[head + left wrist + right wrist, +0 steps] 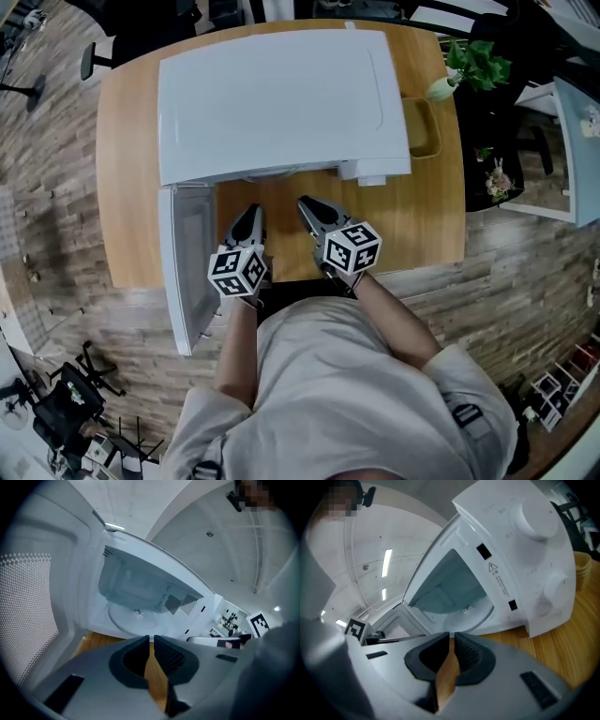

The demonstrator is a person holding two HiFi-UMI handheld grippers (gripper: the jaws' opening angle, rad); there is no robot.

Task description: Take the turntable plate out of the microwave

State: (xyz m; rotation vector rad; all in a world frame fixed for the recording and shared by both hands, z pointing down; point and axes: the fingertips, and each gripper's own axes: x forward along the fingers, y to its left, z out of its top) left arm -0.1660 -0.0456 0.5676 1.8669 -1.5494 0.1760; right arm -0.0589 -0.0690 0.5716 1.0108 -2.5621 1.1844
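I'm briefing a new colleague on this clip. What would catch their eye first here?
The big white microwave fills the middle of the wooden table, its door swung wide open on the person's left. Inside its cavity lies the glass turntable plate. Just in front of the opening hover the left gripper and right gripper, each with a marker cube, jaws nearly together and empty.
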